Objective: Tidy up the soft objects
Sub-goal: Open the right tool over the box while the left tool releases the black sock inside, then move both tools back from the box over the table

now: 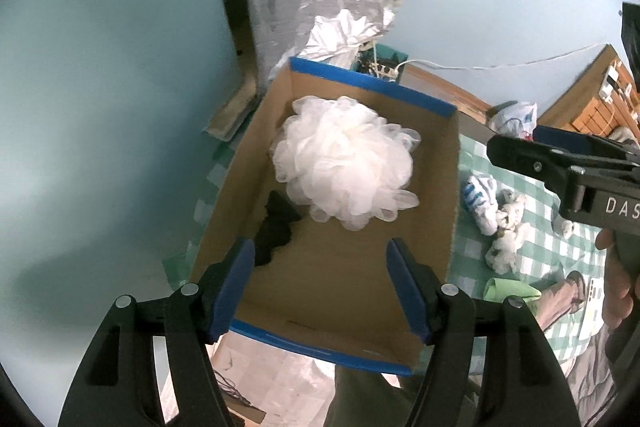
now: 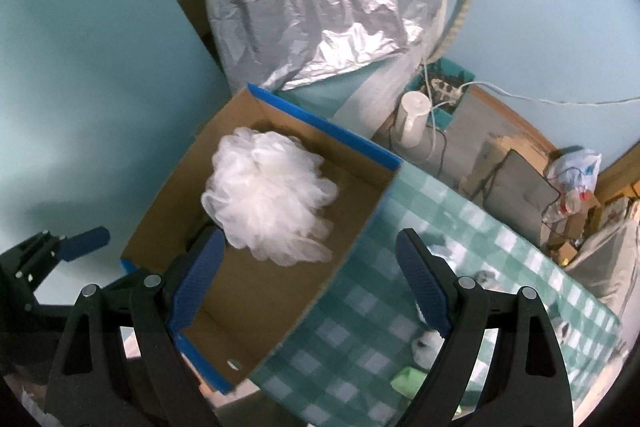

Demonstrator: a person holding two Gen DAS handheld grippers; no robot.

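The left hand-held gripper hangs over the near end of the box, its jaws wide with nothing between them. Ahead of it, toward the far end of the box, lies the white loofah, and just left of its left finger sits a small black piece, probably cloth. The right hand-held gripper is also wide and empty, straddling the box's right wall, half over the checked counter.

The loofah looks very light and springy; it should squash under the pads and give no firm edge, so a deep pinch through its middle seems the safest hold. The rest looks limp and would best be pinched at a bunched fold.

Only the left view shows the soft things left to gather, off to that gripper's right: a blue-striped sock, white scraps and a green cloth. The right view hides most of them behind its own right finger.
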